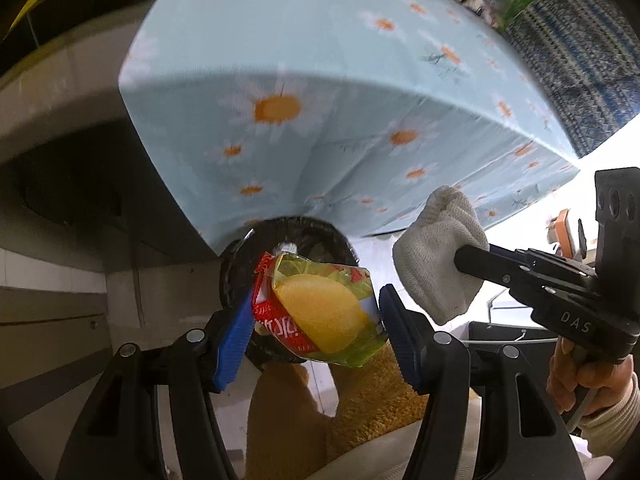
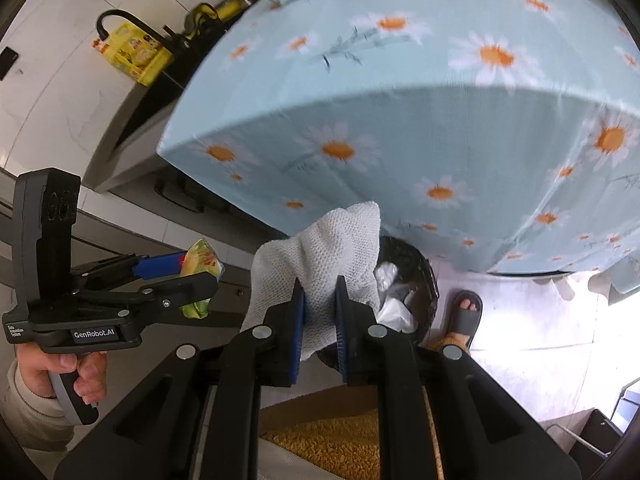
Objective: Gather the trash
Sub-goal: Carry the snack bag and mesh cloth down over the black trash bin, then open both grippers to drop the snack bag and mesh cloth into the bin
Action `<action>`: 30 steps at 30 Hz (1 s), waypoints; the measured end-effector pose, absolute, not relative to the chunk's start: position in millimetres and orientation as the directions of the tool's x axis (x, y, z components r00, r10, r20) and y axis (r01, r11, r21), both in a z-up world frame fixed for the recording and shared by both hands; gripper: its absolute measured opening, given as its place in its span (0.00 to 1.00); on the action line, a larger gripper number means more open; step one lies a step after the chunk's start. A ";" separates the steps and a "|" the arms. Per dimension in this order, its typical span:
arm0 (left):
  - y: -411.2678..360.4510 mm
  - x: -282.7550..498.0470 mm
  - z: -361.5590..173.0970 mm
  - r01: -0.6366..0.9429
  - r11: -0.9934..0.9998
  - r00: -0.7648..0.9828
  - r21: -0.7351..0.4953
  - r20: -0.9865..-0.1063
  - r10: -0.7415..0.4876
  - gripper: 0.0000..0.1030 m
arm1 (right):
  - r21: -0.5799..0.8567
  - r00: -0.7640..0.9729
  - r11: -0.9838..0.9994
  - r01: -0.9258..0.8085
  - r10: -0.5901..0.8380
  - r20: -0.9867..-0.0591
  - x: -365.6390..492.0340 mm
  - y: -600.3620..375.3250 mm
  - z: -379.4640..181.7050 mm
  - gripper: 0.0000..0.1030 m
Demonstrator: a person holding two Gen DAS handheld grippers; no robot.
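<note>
Both grippers carry trash toward the black bin [image 2: 416, 280] at lower centre of the right wrist view, below the daisy tablecloth [image 2: 400, 152]. The left gripper [image 1: 316, 320] is clamped on a yellow-and-red snack wrapper [image 1: 320, 312]; the right gripper [image 2: 320, 308] pinches a crumpled white paper towel [image 2: 320, 256]. This looks like the drop-off step. Next, each load needs to sit over the bin's mouth before the jaws part; the blur probably hides how well they line up.
</note>
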State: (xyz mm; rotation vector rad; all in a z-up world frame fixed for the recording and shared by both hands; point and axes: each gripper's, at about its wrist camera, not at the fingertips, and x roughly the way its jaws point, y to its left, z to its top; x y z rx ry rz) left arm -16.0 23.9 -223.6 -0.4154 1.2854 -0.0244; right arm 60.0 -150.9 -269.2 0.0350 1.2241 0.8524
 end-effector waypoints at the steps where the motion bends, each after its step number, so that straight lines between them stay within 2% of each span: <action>1: 24.8 -15.1 -229.0 -0.215 0.926 0.279 -0.311 -0.928 -0.247 0.58 | 0.455 0.074 0.701 -0.549 0.583 -0.809 61.6 -150.1 -272.9 0.15; 9: 23.9 -8.1 -259.5 -0.247 0.916 0.214 -0.317 -0.940 -0.268 0.58 | 0.458 0.033 0.714 -0.530 0.557 -0.830 74.3 -145.9 -296.9 0.17; 19: 34.5 4.7 -270.4 -0.277 0.908 0.201 -0.314 -0.943 -0.265 0.63 | 0.469 0.016 0.716 -0.517 0.556 -0.831 87.3 -135.6 -304.8 0.22; 21: 35.5 7.5 -272.2 -0.275 0.907 0.199 -0.320 -0.942 -0.272 0.67 | 0.474 0.015 0.715 -0.513 0.559 -0.829 88.5 -133.4 -304.4 0.25; 23: 34.5 9.2 -274.6 -0.268 0.910 0.187 -0.316 -0.944 -0.273 0.79 | 0.479 0.011 0.719 -0.504 0.560 -0.829 90.3 -132.6 -306.1 0.38; 24: 35.3 9.4 -275.5 -0.273 0.911 0.188 -0.310 -0.946 -0.266 0.82 | 0.482 0.007 0.720 -0.499 0.560 -0.829 90.9 -131.9 -307.2 0.38; 30: 40.9 7.4 -276.3 -0.289 0.905 0.197 -0.313 -0.944 -0.264 0.83 | 0.478 0.019 0.731 -0.486 0.556 -0.831 93.6 -133.5 -305.6 0.38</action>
